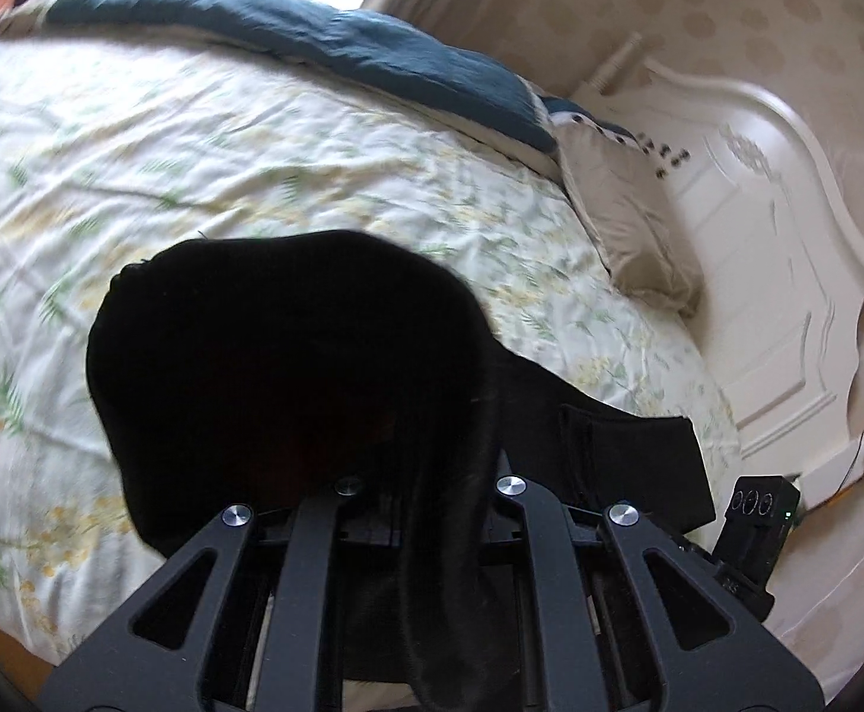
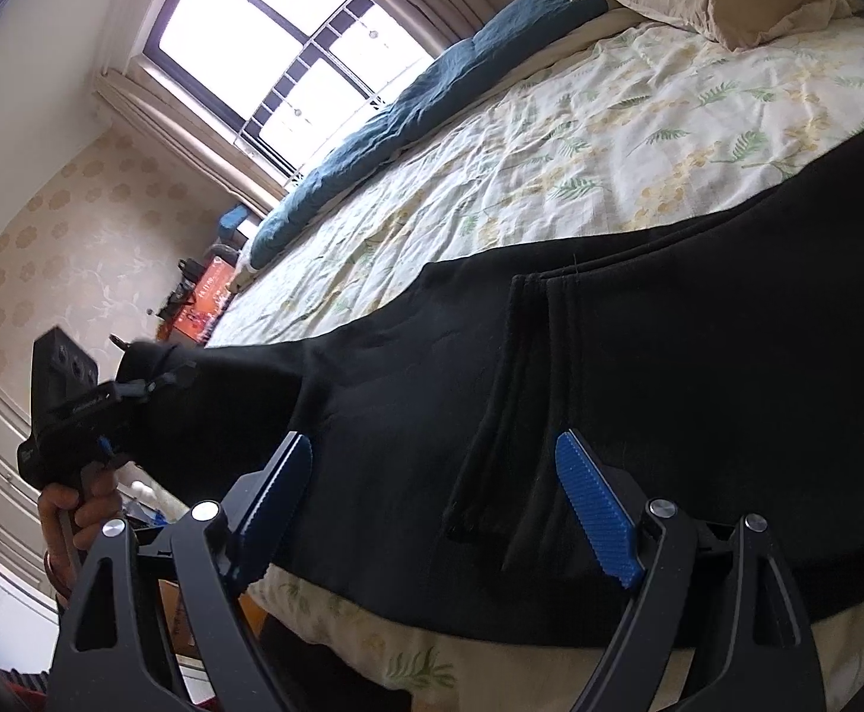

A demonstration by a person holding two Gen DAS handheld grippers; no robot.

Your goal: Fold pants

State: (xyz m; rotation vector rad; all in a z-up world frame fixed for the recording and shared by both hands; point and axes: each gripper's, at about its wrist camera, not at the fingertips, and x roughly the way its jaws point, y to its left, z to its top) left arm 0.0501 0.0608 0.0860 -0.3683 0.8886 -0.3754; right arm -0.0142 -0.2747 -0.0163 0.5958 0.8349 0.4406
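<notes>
black pants [image 2: 639, 356] on floral bedspread [image 2: 550, 136], window [image 2: 289, 41] behind.

Black claw [image 2: 432, 504] linkages, silver screws, ribbed blue pads [image 2: 595, 513]; possibly a bracelet.

A bed with a floral sheet [image 2: 550, 136] of green fronds and yellow blossoms on cream fills most of both views. Along the bed's far edge lies a rumpled dark teal blanket [image 2: 408, 118], stretched lengthwise. At the head of the bed sits a beige pillow [image 1: 627, 225], leaning against a white carved headboard [image 1: 775, 273]. Beyond the blanket, on the far side of the bed, a bright window [image 2: 277, 35] with dark frames is flanked by pale curtains [image 2: 194, 148]. Near the foot of the bed, an orange-red box [image 2: 203, 302] stands by a wall papered in a beige motif [image 2: 46, 237].
</notes>
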